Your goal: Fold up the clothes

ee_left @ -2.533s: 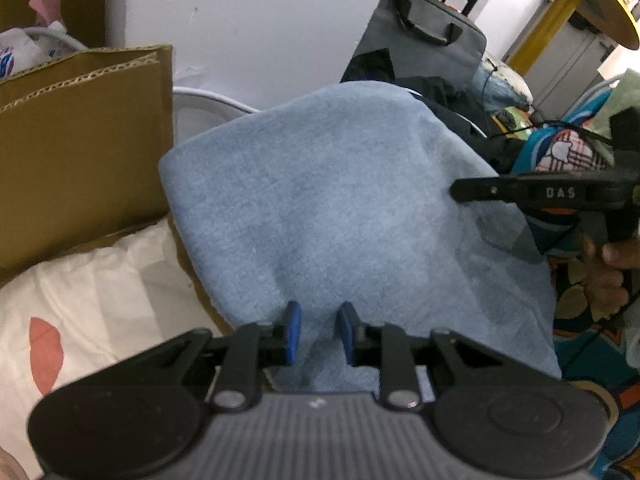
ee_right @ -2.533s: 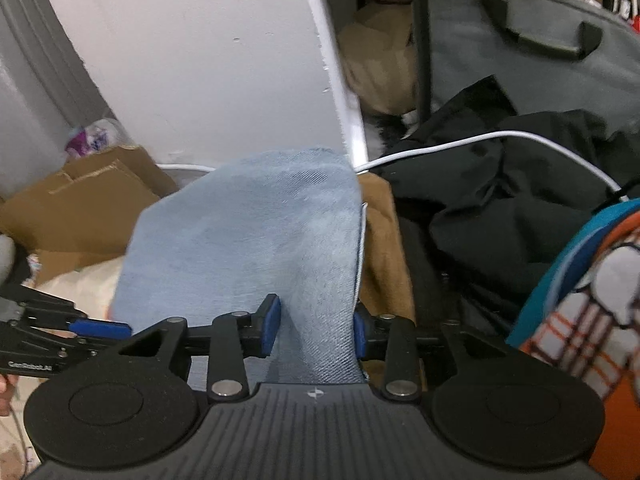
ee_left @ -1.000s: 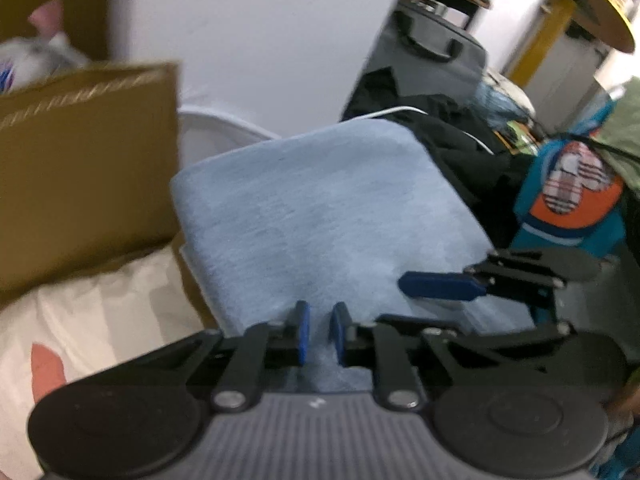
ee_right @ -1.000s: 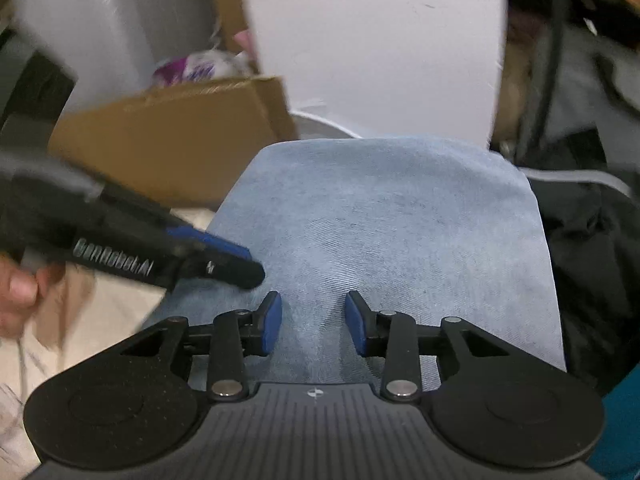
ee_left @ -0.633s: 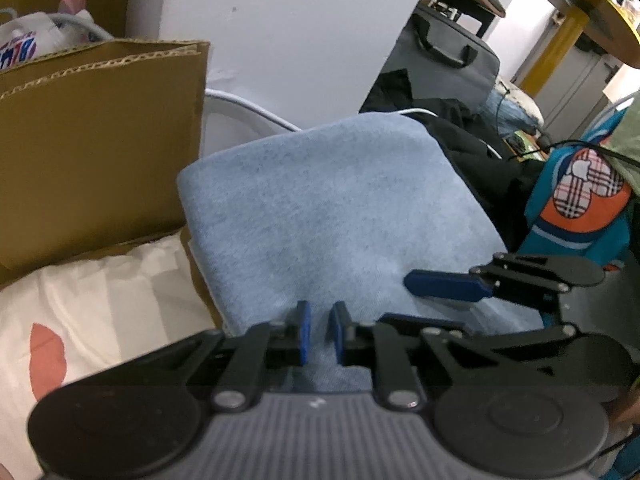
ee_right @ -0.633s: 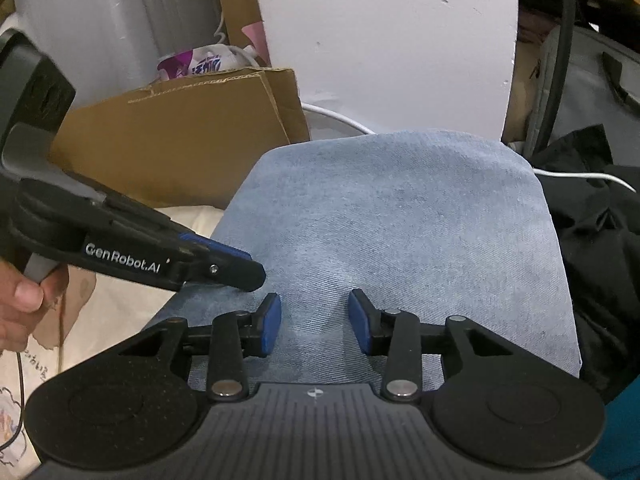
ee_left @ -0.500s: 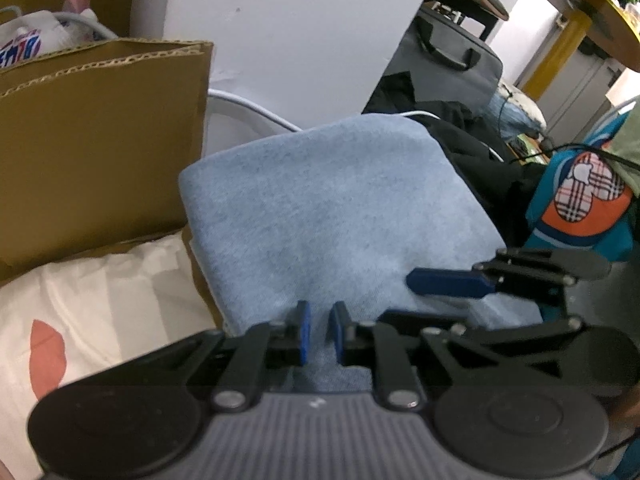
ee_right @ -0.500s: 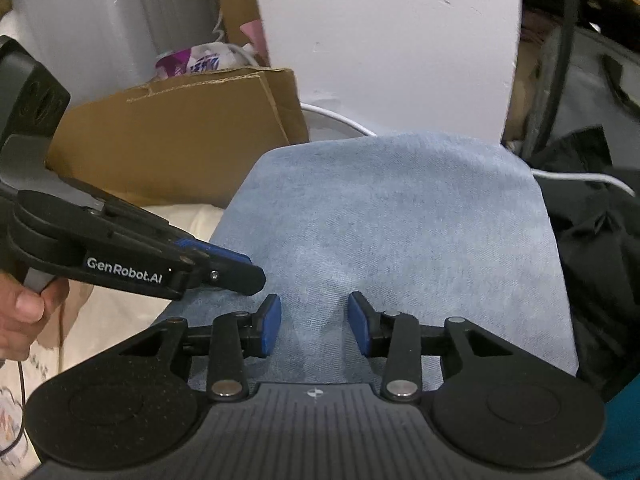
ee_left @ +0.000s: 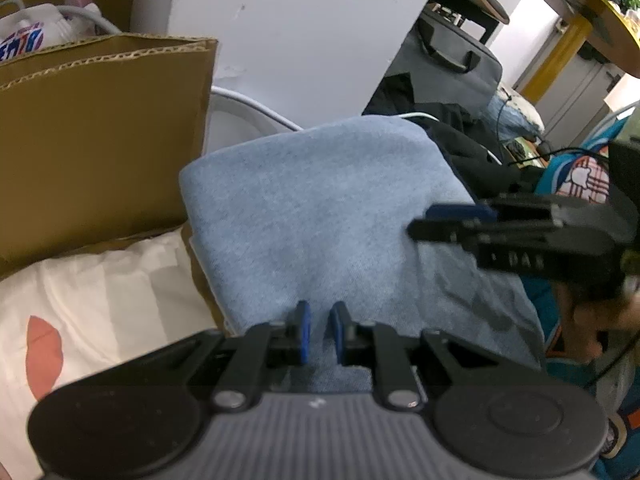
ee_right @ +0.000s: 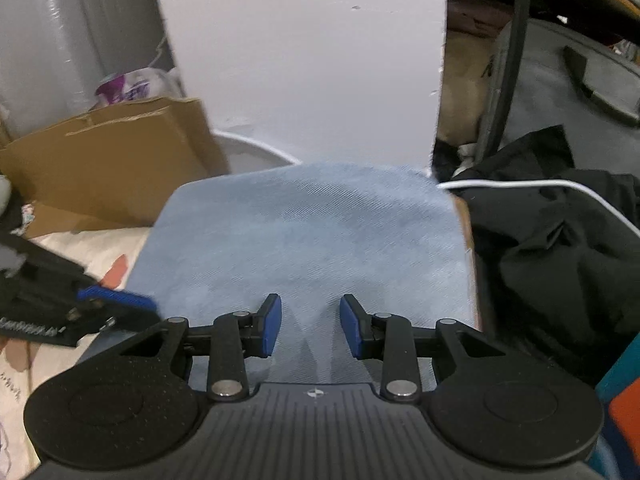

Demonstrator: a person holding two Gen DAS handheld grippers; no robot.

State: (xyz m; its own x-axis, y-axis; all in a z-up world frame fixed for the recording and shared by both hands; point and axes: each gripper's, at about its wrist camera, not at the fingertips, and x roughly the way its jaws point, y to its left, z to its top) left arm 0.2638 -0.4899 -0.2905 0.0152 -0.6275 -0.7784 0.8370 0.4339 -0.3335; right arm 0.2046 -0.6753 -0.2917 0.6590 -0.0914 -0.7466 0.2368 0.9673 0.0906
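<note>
A folded light-blue denim garment (ee_left: 320, 208) lies on a pile of clothes, its far edge against a white panel. My left gripper (ee_left: 321, 330) sits at its near left corner, jaws almost together with a thin ridge of denim in the narrow gap. In the right wrist view the garment (ee_right: 312, 232) fills the middle. My right gripper (ee_right: 310, 326) hovers over its near edge, open, pads clear of a low crease between them. The right gripper (ee_left: 448, 220) also shows side-on over the garment's right edge, held by a hand (ee_left: 592, 320). The left gripper (ee_right: 116, 300) shows at the left.
A cardboard box (ee_left: 100, 128) stands left of the garment, with a white patterned cloth (ee_left: 100, 300) below it. A white panel (ee_left: 300, 32) rises behind. Black clothes (ee_right: 560, 248) with a white cable (ee_right: 540, 186) lie to the right. A grey bag (ee_left: 452, 64) and a teal-orange garment (ee_left: 580, 176) sit beyond.
My right gripper has slid to the right along the garment's near edge, away from the left gripper, and more black clothing now shows. The left gripper has stayed put.
</note>
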